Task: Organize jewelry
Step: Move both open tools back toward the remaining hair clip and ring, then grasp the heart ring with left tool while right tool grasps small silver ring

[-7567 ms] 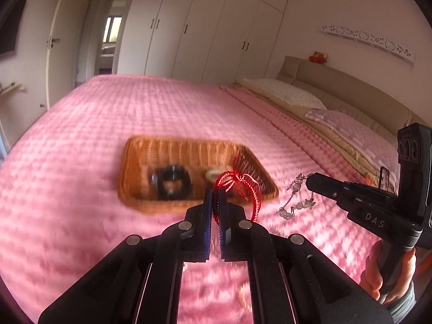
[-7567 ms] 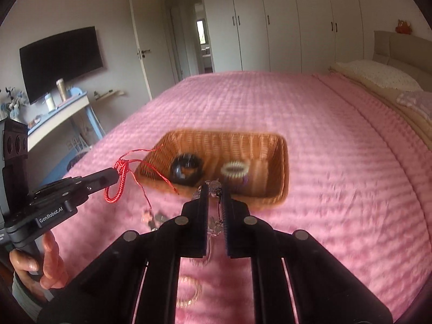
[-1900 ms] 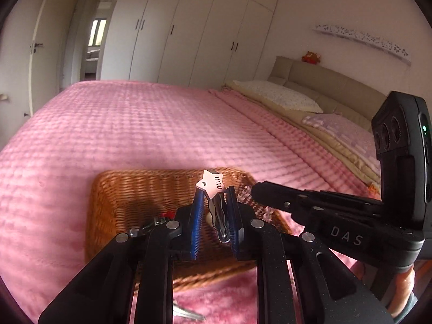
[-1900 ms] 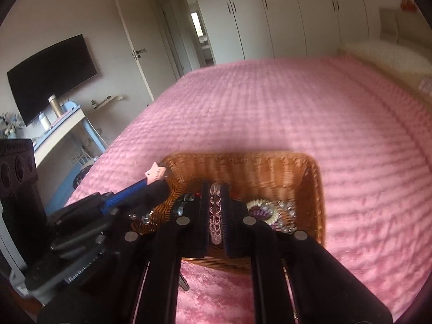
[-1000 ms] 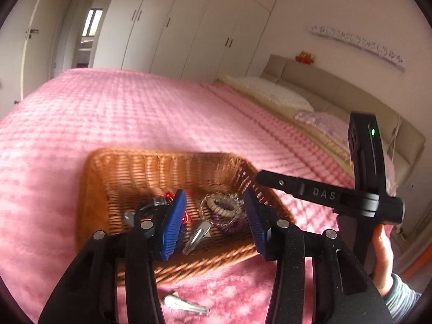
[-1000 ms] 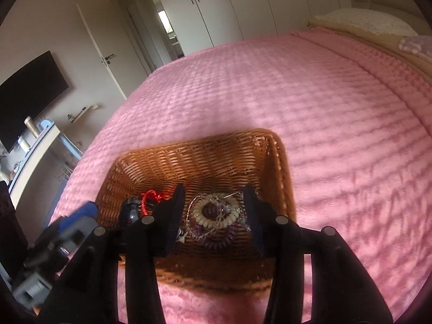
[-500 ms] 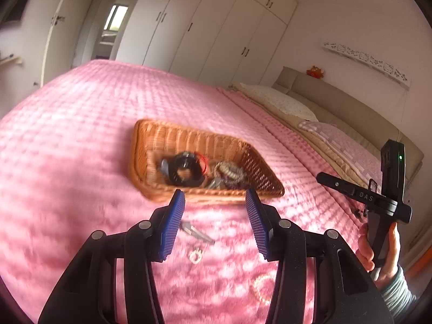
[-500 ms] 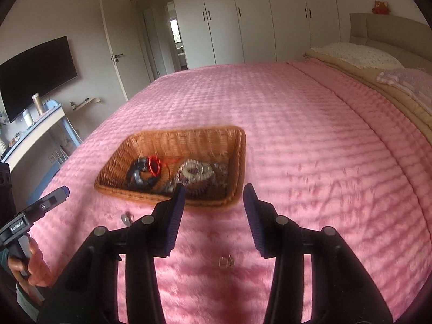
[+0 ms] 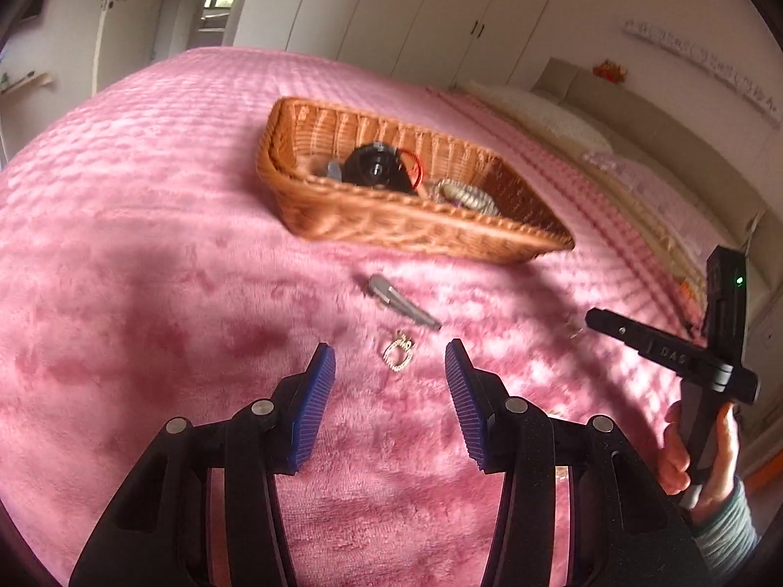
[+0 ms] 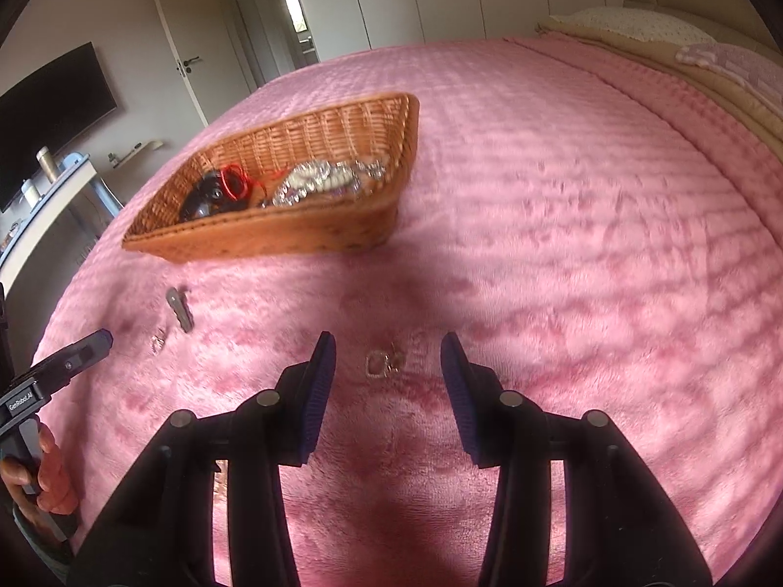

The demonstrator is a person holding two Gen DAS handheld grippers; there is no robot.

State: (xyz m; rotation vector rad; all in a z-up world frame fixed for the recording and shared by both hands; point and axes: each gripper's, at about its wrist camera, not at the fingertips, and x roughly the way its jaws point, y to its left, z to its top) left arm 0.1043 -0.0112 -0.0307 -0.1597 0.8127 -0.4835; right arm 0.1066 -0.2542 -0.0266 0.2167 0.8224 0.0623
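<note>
On the pink bedspread (image 9: 147, 254), toward the middle of the bed, a wicker basket (image 9: 391, 225) sat holding a heap of jewelry: a black ring-shaped piece (image 9: 374, 169) with a red cord (image 9: 416, 171) beside it, and a pale beaded bracelet (image 9: 465, 193) nearer the basket's far end. Three small items lay loose on the cover between the basket and the near edge of the bed. A silver hair clip (image 9: 401, 302) rested just in front of the basket's near wall, and a small gold ring-like trinket (image 9: 399, 351) lay just beyond it toward the near edge. The left gripper (image 9: 389, 376) hovered over the bedspread with its blue-padded jaws spread wide and nothing between them, the gold trinket sitting just ahead of the gap. The right gripper (image 10: 386, 374) was likewise spread wide and empty above the cover, and another small glinting piece (image 10: 384, 362), too blurred to identify, lay just ahead of its jaws. In the right wrist view the basket (image 10: 274, 230) stood well ahead and to the left, with the hair clip (image 10: 178, 313) and the gold trinket (image 10: 157, 342) off to the left near the tip of the left gripper (image 10: 90, 345). A pillow (image 10: 631, 17) lay at the head of the bed.
</note>
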